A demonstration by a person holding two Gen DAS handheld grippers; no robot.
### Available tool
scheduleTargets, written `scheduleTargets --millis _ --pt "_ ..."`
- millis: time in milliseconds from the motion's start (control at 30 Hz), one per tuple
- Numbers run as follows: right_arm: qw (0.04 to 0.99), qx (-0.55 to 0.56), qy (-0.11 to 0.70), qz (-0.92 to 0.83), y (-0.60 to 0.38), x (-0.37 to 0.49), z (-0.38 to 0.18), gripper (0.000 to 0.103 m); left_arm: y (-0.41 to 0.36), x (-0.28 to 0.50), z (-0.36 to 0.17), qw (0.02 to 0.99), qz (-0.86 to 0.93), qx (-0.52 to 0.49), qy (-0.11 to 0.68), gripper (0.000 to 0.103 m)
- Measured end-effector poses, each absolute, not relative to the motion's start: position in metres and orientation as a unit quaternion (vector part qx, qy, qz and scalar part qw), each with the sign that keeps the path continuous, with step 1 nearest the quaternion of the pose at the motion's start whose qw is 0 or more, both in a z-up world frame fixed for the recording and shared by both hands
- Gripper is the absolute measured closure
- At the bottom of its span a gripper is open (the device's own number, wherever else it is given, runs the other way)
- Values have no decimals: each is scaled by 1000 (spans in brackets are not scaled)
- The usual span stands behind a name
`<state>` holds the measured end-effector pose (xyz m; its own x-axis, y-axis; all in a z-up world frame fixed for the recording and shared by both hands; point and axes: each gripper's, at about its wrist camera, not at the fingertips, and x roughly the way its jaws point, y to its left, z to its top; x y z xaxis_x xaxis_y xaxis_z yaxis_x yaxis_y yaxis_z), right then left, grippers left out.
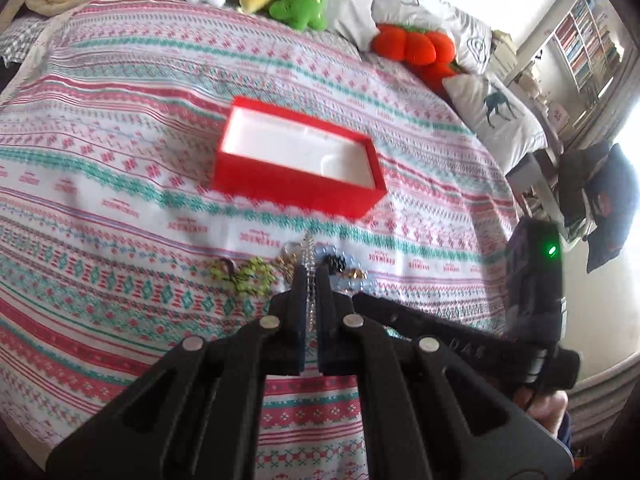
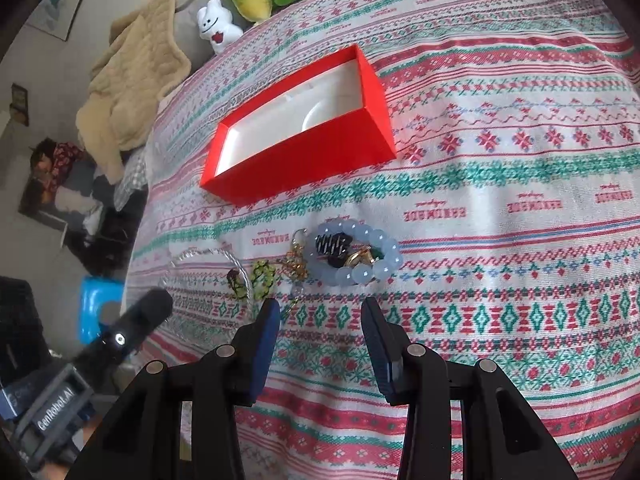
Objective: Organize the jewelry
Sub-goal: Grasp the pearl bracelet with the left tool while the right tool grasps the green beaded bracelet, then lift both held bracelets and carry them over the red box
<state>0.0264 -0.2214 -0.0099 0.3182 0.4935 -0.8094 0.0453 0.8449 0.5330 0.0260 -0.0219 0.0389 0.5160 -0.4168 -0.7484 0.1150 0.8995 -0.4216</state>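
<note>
L jaws [image 1: 309,280] clenched on silver chain [image 1: 309,256], R jaws [image 2: 320,308] released near bead bracelet [image 2: 356,256], red box [image 2: 304,152] beyond

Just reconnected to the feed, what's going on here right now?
Jewelry is being sorted on a patterned bedspread. The left gripper is shut on a silver chain that runs between its fingers. The right gripper is open, just short of the pale blue bead bracelet in the pile. The red box beyond the pile looks empty so far.

Right gripper [image 2: 320,312] jaws apart above bedspread [image 2: 500,280]; bead bracelet [image 2: 354,254] near red box [image 2: 298,136].
</note>
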Motion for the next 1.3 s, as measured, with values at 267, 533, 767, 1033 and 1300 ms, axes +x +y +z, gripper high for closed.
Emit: scheduleTargets --millis 267,533,767,1033,1300 --pt "730 270 603 174 -192 36 -41 61 6 33 21 855 -95 -162 484 99" --pt "735 263 603 162 -176 47 -58 99 30 36 -6 837 -58 -184 512 99" --pt "766 251 553 209 -167 43 -22 101 37 34 -14 832 -42 -184 522 99" --pt "798 158 542 211 -137 48 -13 53 32 38 -18 828 -35 -181 530 99" --pt "827 -10 515 226 -84 45 -22 50 59 39 -21 822 -3 -208 530 98"
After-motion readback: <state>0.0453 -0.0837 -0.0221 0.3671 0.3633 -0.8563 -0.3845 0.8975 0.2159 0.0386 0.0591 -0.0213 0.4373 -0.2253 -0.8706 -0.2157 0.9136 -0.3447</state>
